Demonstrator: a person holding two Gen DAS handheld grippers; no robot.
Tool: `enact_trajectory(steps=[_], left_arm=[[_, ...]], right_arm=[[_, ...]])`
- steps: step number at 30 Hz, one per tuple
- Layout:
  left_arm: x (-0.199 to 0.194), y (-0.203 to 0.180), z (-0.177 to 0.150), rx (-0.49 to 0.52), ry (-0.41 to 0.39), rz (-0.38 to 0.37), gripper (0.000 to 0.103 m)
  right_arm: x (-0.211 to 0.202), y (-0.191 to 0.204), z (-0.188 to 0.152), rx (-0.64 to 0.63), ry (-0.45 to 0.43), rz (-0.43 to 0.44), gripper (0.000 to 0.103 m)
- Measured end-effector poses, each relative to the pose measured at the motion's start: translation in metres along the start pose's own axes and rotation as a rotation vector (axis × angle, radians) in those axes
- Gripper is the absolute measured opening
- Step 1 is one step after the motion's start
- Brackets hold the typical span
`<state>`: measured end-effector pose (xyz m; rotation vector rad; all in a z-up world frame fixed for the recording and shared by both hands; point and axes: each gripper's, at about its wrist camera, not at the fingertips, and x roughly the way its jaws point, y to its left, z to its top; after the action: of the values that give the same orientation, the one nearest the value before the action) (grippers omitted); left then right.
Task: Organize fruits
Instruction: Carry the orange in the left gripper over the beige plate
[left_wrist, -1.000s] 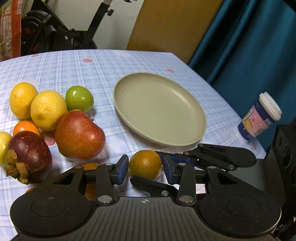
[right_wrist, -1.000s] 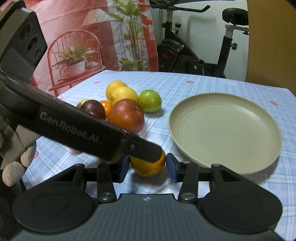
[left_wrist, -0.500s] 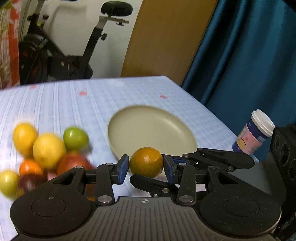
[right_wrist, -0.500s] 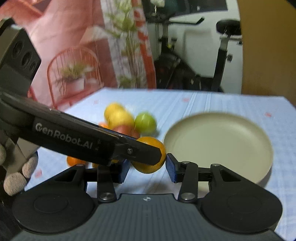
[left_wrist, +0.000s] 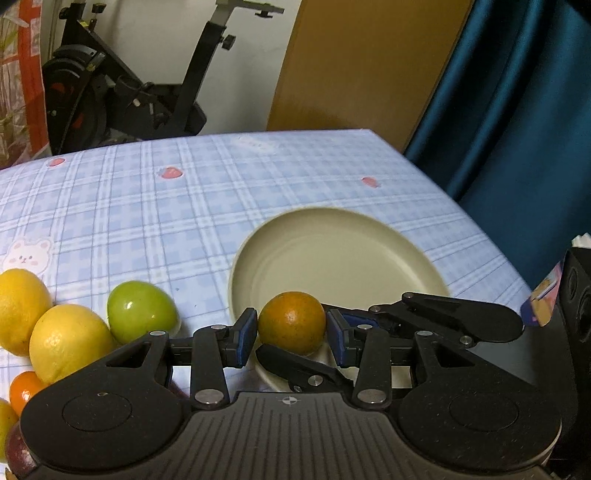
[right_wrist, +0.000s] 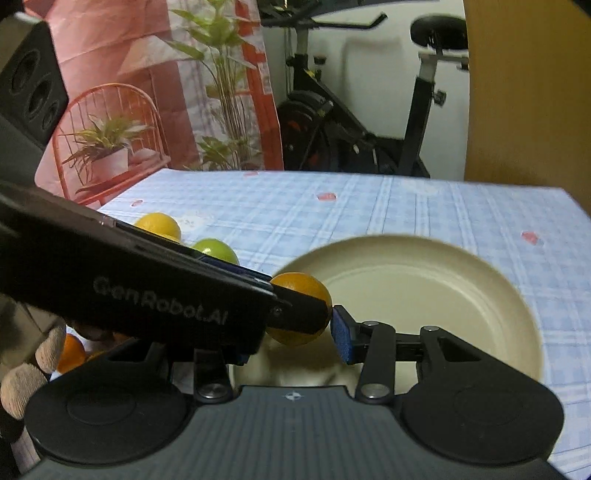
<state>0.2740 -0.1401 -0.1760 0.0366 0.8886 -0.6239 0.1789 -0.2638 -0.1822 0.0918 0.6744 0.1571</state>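
The orange (left_wrist: 291, 322) hangs over the near rim of the cream plate (left_wrist: 369, 236), pinched from both sides at once: the left gripper (left_wrist: 291, 334) has its blue pads closed against it, and the right gripper (right_wrist: 295, 334) is clamped on it too, its jaws narrowed to the fruit's width. Left of the plate on the checked tablecloth (left_wrist: 147, 206) sit a green fruit (left_wrist: 141, 312) and two lemons (left_wrist: 68, 341).

An exercise bike (left_wrist: 147, 92) stood against the white wall (left_wrist: 251, 55), beside a wooden panel (left_wrist: 362, 62) and teal curtain (left_wrist: 517, 110).
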Motion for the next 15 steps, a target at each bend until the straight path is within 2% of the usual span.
enact_trajectory(steps=[7, 12, 15], left_arm=[[0.000, 0.003, -0.004, 0.060, 0.024, 0.072, 0.044], [-0.001, 0.010, -0.002, 0.044, 0.023, 0.072, 0.045], [-0.006, 0.011, -0.001, 0.029, 0.006, 0.069, 0.050]], right_arm=[[0.005, 0.008, -0.004, 0.017, 0.015, 0.052, 0.045], [0.007, 0.013, -0.003, 0.007, 0.008, 0.064, 0.045], [0.006, 0.016, -0.002, -0.004, 0.011, 0.048, 0.046]])
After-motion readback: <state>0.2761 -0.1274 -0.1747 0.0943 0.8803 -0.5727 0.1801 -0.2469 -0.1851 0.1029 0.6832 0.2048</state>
